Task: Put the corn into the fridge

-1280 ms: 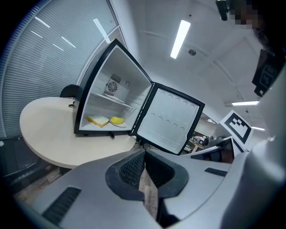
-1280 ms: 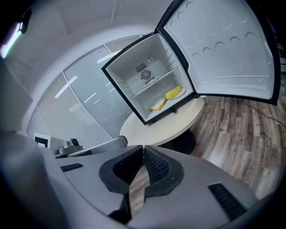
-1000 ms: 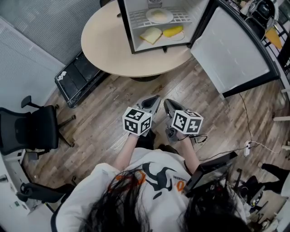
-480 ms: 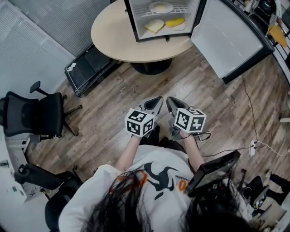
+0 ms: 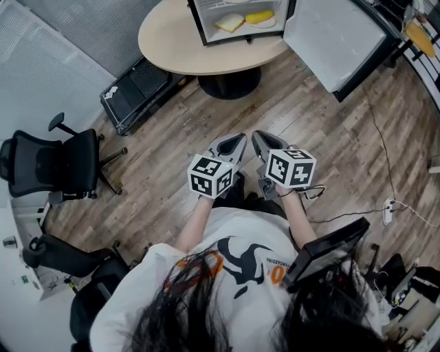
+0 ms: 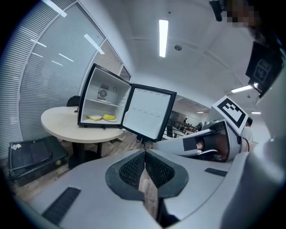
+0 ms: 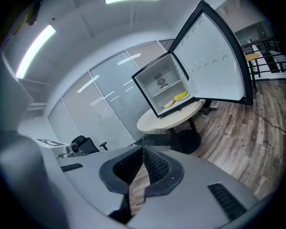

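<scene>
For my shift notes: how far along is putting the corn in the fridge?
Done: a yellow corn cob seems to lie in the small black fridge, lower shelf. In hand: nothing; left gripper and right gripper are both shut, empty. Left: perhaps closing the open white door.

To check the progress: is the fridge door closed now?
No, the fridge door stands wide open, swung away from the fridge on the round table.
</scene>
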`<state>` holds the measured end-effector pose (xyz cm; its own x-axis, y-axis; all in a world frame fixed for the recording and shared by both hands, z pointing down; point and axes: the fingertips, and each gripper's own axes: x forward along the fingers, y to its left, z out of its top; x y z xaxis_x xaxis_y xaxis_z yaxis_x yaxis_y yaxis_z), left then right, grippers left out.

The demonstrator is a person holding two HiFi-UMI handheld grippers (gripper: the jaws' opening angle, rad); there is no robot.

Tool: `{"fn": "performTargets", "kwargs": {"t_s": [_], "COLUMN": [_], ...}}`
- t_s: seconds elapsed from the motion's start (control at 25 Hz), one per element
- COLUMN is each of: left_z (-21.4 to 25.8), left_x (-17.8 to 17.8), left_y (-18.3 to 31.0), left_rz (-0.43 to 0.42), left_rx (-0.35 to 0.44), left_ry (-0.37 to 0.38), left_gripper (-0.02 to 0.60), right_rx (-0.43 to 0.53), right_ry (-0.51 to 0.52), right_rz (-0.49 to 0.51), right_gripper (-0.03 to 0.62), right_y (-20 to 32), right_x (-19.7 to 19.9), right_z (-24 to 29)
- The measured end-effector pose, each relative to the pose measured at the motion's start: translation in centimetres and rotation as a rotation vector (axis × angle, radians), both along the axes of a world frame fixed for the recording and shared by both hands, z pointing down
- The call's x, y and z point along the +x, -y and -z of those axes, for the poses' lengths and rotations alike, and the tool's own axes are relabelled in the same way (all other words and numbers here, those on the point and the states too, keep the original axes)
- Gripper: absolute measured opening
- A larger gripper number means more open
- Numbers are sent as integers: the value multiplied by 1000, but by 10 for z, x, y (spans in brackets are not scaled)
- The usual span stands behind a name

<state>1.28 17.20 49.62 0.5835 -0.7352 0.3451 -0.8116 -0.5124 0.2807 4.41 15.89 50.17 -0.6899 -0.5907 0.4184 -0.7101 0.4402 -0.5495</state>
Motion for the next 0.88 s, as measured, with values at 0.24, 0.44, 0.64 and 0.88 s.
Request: {"fn": "performTargets", "kwargs": {"t_s": [0.24,0.44,0.64,0.88], "left_z": [4,8,9,8], "left_x": [-1,1,6,10], "left_y": [-6,-7,-5,-1], "left_rz": [17,6,-8,-22], "left_rx": [6,15,17,14], "left_ry": [-7,-9,-6,-2], "left_gripper": [11,11,11,11], "right_rx": [16,30,33,29], "right_ry": [0,-4,-9,-10], "right_rz": [13,0,-7,-22], "right_gripper": [26,26,26,26], "right_y": [-6,-6,-3,3], "right_x": [1,4,7,10], "right_z": [5,9,9,8]}}
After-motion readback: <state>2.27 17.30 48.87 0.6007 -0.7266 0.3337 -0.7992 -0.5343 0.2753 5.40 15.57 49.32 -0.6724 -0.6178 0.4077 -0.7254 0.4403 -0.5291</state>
